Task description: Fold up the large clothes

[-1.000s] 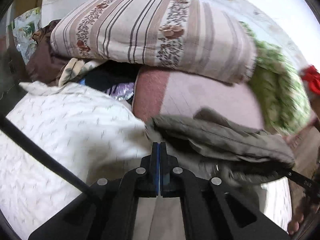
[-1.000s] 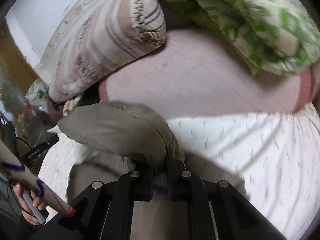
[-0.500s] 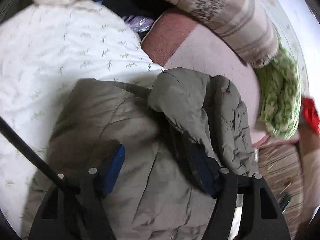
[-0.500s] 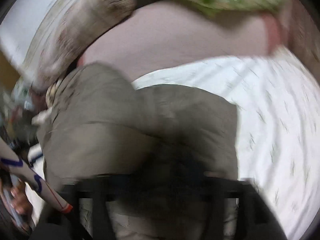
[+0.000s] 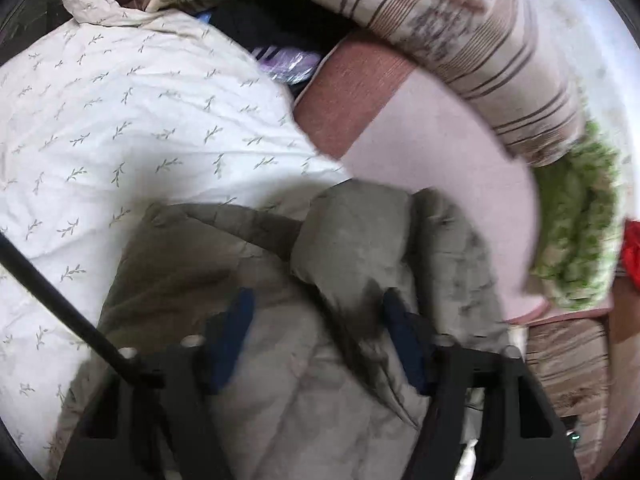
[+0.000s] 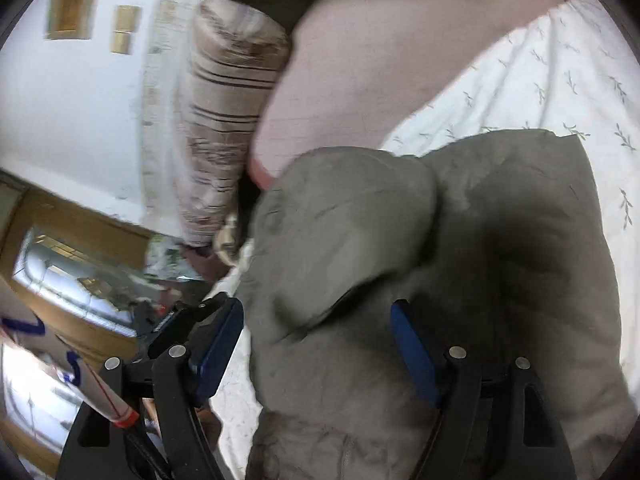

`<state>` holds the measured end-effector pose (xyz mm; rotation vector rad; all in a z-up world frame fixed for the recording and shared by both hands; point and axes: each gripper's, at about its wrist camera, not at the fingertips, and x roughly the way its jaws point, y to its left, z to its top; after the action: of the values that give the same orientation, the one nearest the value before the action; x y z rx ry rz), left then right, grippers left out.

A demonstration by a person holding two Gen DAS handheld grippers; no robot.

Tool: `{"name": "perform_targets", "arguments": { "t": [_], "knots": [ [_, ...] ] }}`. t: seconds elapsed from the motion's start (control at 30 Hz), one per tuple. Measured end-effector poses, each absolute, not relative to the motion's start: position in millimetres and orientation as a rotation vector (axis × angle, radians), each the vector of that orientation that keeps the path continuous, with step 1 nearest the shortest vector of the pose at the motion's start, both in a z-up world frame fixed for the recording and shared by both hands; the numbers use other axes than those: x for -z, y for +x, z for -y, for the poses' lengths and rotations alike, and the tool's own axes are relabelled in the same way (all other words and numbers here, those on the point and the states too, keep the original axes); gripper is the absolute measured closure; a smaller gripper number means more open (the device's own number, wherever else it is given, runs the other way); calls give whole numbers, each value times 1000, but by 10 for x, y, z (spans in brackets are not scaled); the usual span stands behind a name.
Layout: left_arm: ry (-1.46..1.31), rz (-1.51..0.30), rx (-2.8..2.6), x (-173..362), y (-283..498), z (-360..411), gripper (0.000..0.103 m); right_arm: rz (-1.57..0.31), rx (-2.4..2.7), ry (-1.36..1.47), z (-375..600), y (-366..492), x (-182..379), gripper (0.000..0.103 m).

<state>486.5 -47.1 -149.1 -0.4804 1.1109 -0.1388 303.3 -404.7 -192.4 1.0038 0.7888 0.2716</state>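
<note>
Slippage is the risk: the left claw [image 5: 316, 328] stands wide above the olive jacket [image 5: 280, 320], gripping nothing, with the folded flap bulging just ahead of its fingers. The right claw [image 6: 316, 344], equally wide, straddles that puffy fold on the bed's white sheet [image 6: 560, 80]; unpinned, it may spring open.

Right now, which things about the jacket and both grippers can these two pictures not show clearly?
- Olive jacket: left wrist view, its lower part is cut off by the frame edge and the left gripper.
- Its zipper and sleeves: both views, smeared by motion blur and folds.
- Right gripper: right wrist view, contact with the jacket cannot be told.
</note>
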Motion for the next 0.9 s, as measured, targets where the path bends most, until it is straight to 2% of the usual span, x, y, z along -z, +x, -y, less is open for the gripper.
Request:
{"name": "perform_targets", "arguments": {
  "t": [0.03, 0.07, 0.1, 0.23, 0.3, 0.4, 0.47, 0.6, 0.73, 0.83, 0.9],
  "knots": [
    [-454, -1145, 132, 1561, 4898, 500, 83, -806, -259, 1003, 4053, 3075, 1962, 50],
    [-462, -1183, 133, 1643, 4904, 493, 91, -812, -259, 1013, 4030, 3061, 1970, 84],
    [-499, -1182, 145, 1670, 4860, 448, 94, -795, -259, 1020, 4061, 3019, 1953, 90],
    [-652, -1141, 296, 1443, 4351, 352, 98, -754, -206, 876, 4116, 2813, 1535, 96],
    [-536, -1090, 299, 1331, 4077, 421, 98, -758, -169, 799, 4107, 2761, 1402, 96],
    [-429, -1146, 242, 1679, 4066, 484, 98, -894, -94, 696, 4061, 2886, 1725, 96],
    [-469, -1161, 222, 1853, 4007, 428, 98, -955, -108, 766, 4055, 2869, 2007, 96],
    [-501, -1120, 293, 1619, 3745, 446, 98, -925, -8, 658, 4072, 2740, 1820, 97],
    [-429, -1195, 273, 1998, 3850, 555, 97, -987, 22, 589, 3961, 2918, 2049, 97],
    [-350, -1136, 270, 1914, 3785, 632, 97, -995, 41, 542, 3888, 2919, 2109, 96],
    [-397, -1142, 284, 1940, 3770, 573, 95, -989, 37, 524, 3898, 2910, 2106, 95]
  ]
}}
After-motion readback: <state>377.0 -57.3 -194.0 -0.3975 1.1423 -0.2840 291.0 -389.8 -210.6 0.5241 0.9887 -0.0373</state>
